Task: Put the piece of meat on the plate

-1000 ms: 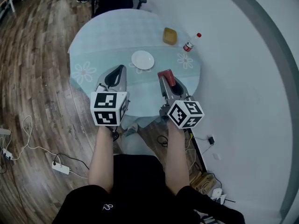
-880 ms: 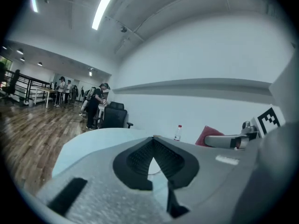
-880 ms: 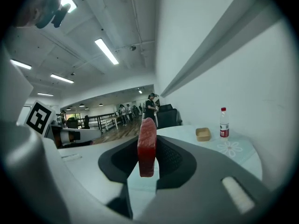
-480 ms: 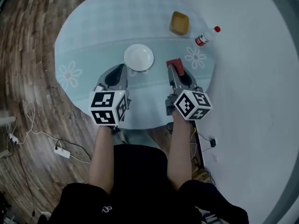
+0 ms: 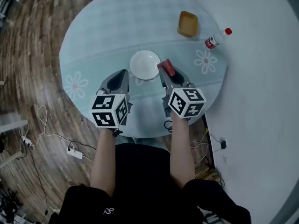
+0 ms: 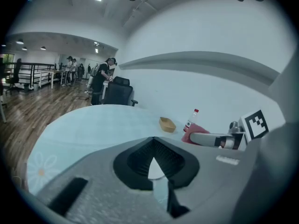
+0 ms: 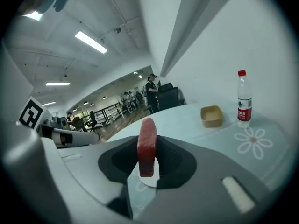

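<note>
A white plate (image 5: 145,65) lies near the middle of the round pale-blue table (image 5: 103,36). My right gripper (image 5: 166,70) is shut on a red piece of meat (image 5: 167,67), which it holds upright just off the plate's right rim. In the right gripper view the meat (image 7: 147,146) stands between the black pads, with the plate (image 7: 149,180) showing below it. My left gripper (image 5: 123,73) hovers at the plate's near left with its jaws together and nothing in them. In the left gripper view a sliver of the plate (image 6: 154,168) shows below the pads.
A small wooden bowl (image 5: 187,24) and a water bottle with a red cap (image 5: 217,39) stand at the table's far right. Flower prints mark the tablecloth. A wood floor with cables lies on the left and a white wall on the right. People and desks show far off.
Both grippers have moved forward over the table toward the plate. The meat has gone from right of the plate to its right rim. Both grippers' states are unchanged.
</note>
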`<state>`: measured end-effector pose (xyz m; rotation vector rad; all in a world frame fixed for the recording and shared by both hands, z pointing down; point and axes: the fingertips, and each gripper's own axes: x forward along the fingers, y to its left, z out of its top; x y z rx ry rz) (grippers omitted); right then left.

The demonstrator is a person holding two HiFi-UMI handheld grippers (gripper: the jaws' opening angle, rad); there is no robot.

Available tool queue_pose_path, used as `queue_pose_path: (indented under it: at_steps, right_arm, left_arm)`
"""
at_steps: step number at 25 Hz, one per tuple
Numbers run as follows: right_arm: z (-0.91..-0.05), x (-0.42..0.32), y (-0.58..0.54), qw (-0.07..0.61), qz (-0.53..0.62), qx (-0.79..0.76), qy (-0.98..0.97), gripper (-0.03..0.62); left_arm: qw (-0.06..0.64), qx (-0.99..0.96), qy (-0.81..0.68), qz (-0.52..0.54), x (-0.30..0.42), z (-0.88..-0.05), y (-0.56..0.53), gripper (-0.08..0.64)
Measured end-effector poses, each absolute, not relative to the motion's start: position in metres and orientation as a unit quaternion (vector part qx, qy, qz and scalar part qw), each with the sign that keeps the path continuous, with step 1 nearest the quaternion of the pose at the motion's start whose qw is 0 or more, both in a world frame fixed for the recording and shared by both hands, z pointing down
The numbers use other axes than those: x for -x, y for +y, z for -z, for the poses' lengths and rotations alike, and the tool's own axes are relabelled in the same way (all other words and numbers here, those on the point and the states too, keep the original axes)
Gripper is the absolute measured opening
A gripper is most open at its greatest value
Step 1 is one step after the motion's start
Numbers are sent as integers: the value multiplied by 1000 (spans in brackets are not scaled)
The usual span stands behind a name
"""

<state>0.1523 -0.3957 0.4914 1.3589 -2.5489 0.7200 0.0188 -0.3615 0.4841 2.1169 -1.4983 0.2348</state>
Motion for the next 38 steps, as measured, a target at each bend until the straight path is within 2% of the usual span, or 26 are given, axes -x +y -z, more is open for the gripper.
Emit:
queue_pose_path:
  at_steps: [10,18,25,27,29,38]
  right_arm:
    - [-612,-132,-406,211,-351,-399,-820,104]
    - [-647,-80,-435,244,-403,-308,-826,104]
    - [-653,-69,-450,261,-436,-279,-815,106]
    - [-657,-70,-451,291,-425,-280,-810,136]
    - [-660,-71,-449,316,-409,-280,-809,216]
    - [-661,-89,-450,345,-340,-319,-815,316]
  left_arm:
    - [301,-787,-525,-122,-13,-518,-370,-6]
    - [314,-763,-553,-112,30,-528,-365,-6]
    - [317,-746,-578,-94,53,-526,-355,-6]
    - [318,-742,-583,-89,55,-525,-352,-6]
    - [319,-740,-586,-86,55,-524,-349,-6]
    - [314,-738,-593,-75,31,-520,-343,-6]
